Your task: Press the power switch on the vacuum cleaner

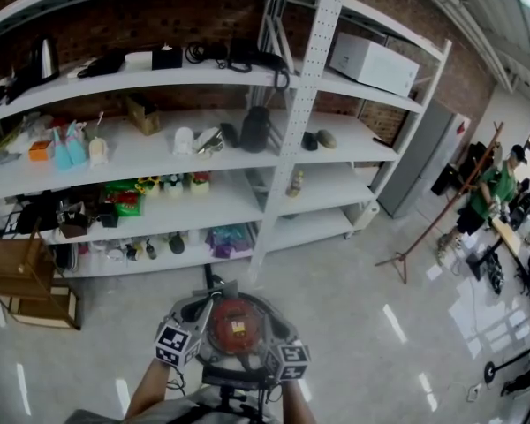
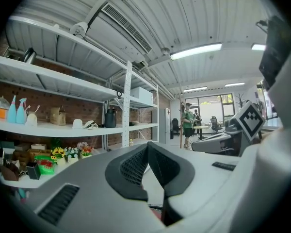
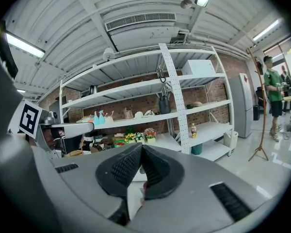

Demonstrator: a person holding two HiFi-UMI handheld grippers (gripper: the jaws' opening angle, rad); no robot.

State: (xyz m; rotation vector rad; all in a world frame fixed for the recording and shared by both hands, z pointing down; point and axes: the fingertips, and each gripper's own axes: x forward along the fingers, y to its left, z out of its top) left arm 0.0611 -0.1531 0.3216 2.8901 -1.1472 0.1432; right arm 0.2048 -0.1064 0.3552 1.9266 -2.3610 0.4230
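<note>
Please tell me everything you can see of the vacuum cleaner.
The vacuum cleaner is round, with a red top bearing a small yellow label and a dark grey rim. It stands upright on the pale floor before the shelves. The left gripper and right gripper overlap its sides; contact cannot be told.

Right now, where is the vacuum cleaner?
In the head view it's bottom centre: the red-topped vacuum cleaner stands on the floor between the left gripper and right gripper, in front of the white shelving.

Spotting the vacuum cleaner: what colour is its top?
Red: the vacuum cleaner shows best in head view.
</note>
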